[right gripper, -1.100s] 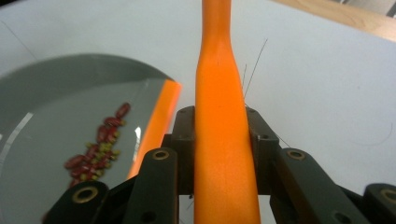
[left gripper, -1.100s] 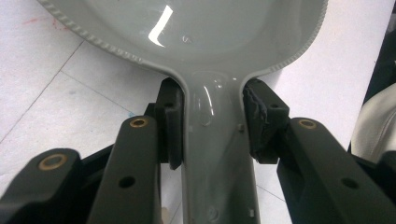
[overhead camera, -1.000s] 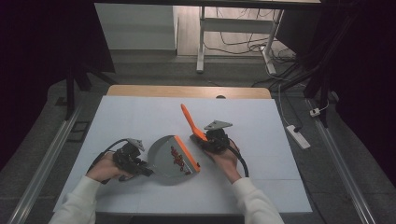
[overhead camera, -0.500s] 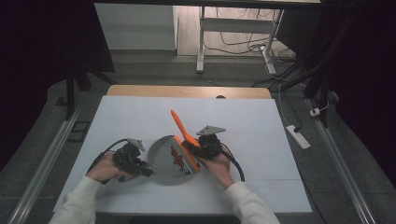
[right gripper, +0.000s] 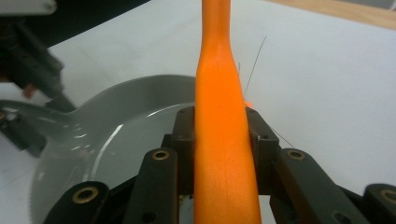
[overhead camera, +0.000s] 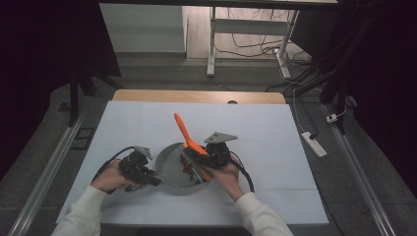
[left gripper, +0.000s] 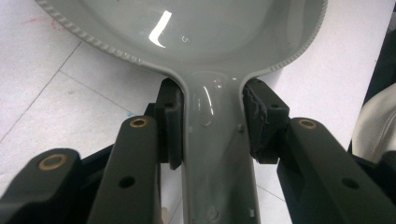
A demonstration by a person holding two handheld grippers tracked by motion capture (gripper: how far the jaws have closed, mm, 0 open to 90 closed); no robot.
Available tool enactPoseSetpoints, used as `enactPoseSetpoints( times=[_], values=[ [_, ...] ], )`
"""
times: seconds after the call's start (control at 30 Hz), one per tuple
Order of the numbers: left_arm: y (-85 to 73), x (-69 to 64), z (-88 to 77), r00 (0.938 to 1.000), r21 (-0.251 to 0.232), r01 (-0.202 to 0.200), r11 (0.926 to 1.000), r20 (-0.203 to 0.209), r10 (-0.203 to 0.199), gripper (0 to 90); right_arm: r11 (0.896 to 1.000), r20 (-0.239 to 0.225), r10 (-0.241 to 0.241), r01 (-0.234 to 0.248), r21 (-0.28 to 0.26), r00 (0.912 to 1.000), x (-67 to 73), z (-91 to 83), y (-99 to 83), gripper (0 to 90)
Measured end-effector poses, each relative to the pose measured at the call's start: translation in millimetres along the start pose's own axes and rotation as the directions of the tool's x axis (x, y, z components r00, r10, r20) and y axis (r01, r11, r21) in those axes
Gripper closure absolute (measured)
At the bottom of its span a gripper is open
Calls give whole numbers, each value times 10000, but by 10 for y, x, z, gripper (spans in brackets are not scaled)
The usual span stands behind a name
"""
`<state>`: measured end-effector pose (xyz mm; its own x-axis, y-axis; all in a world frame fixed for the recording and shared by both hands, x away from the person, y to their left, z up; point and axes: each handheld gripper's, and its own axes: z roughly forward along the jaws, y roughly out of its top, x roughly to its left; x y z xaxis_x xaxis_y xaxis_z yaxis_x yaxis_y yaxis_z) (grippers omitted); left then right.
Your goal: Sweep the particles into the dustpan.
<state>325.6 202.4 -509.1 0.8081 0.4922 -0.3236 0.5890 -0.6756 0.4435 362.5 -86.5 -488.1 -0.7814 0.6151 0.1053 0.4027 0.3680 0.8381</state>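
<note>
Nearest the front edge of the table [overhead camera: 123, 206], the left gripper [overhead camera: 140, 169] is clamped on the grey pan [overhead camera: 172, 164] by its handle [left gripper: 217, 158]; in the left gripper view both pads press the handle's sides just below where it widens into the bowl. The pan lies flat on the white cover, near the middle of the front half.

Just to its right, the right gripper [overhead camera: 204, 160] is clamped on the orange spatula [overhead camera: 186, 133]. The right gripper view has the orange handle squeezed between the two pads. The handle slants up and away toward the far edge, while the blade end reaches down into the pan's right side, where some dark reddish bits [overhead camera: 187, 164] lie; what they are is too small to tell.

The step in hand looks like working the spatula inside the pan while the other hand steadies it. The next move likely calls for keeping the handle grip firm and sweeping the blade low across the pan floor without pushing bits over the rim.
</note>
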Motion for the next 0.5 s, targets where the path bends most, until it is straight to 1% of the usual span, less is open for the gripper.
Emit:
enactPoseSetpoints(
  times=[0.07, 0.17, 0.23, 0.3, 0.33, 0.37, 0.4, 0.43, 0.5],
  values=[
    [0, 0, 2, 10000, 11, -2, 10000, -15, 2, 614, 9999, 250, 85, -83, -69, 9997, -62, -40, 7, 701],
    [1, 2, 5, 10000, 15, -9, 10000, -16, 9, 614, 10000, 774, 3, 5, -97, 9970, -164, -87, 10, 701],
    [1, 2, 7, 10000, 32, 19, 10000, -1, -19, 614, 9999, 1200, -112, 125, -101, 9927, -244, -112, 5, 701],
    [1, 3, 10, 10000, 55, 27, 10000, -13, -27, 614, 9999, 1664, -168, 171, -8, 9859, -326, -132, -3, 701],
    [1, 3, 10, 10000, 55, 27, 10000, -13, -27, 614, 9999, 1664, -168, 171, -8, 9859, -326, -132, -3, 701],
    [0, 3, 11, 10000, 56, 30, 10000, -17, -30, 614, 9999, 2022, -139, 121, 99, 9792, -402, -147, -21, 701],
    [0, 3, 11, 10000, 57, 28, 10000, -19, -28, 614, 9999, 2022, -139, 121, 99, 9792, -402, -147, -21, 701],
    [0, 4, 10, 10000, 53, 26, 10000, -14, -26, 614, 9998, 2110, -1, -42, 200, 9775, -464, -153, -45, 701],
    [-1, 4, 8, 10000, 35, 31, 10000, -3, -31, 614, 9994, 2078, 68, -139, 331, 9781, -497, -138, -68, 701]
  ],
)
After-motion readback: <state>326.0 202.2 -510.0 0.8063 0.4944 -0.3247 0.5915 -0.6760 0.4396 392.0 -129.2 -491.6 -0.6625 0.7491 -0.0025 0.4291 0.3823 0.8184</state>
